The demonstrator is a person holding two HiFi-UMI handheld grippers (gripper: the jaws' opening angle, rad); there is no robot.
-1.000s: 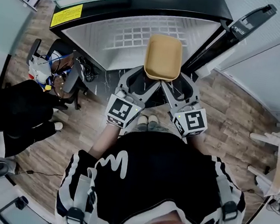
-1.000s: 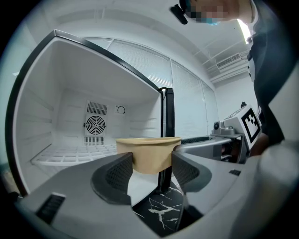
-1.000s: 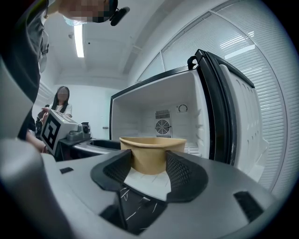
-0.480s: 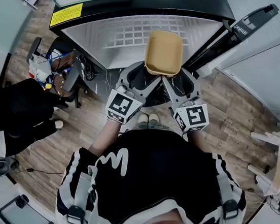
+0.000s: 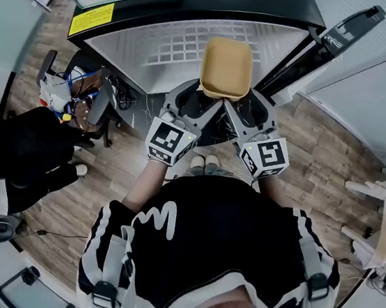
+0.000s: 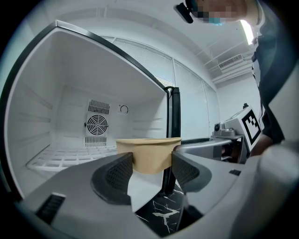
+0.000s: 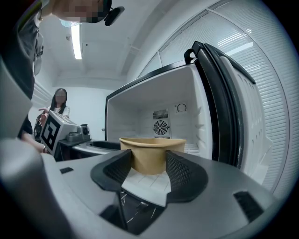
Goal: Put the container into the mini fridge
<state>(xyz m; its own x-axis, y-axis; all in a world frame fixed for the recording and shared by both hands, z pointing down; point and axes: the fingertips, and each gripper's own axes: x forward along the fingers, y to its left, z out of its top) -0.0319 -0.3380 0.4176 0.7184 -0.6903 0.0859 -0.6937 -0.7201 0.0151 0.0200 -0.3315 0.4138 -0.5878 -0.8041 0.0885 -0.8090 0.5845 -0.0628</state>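
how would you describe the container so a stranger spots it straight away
Find the open white mini fridge with its black door swung aside. At its mouth, a tan round-cornered paper container is pinched between the left claw and right claw. It is the only tan thing against the white interior.

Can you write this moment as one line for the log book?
left gripper: shut on container | right gripper: shut on container | container: held at mini fridge opening | door: open
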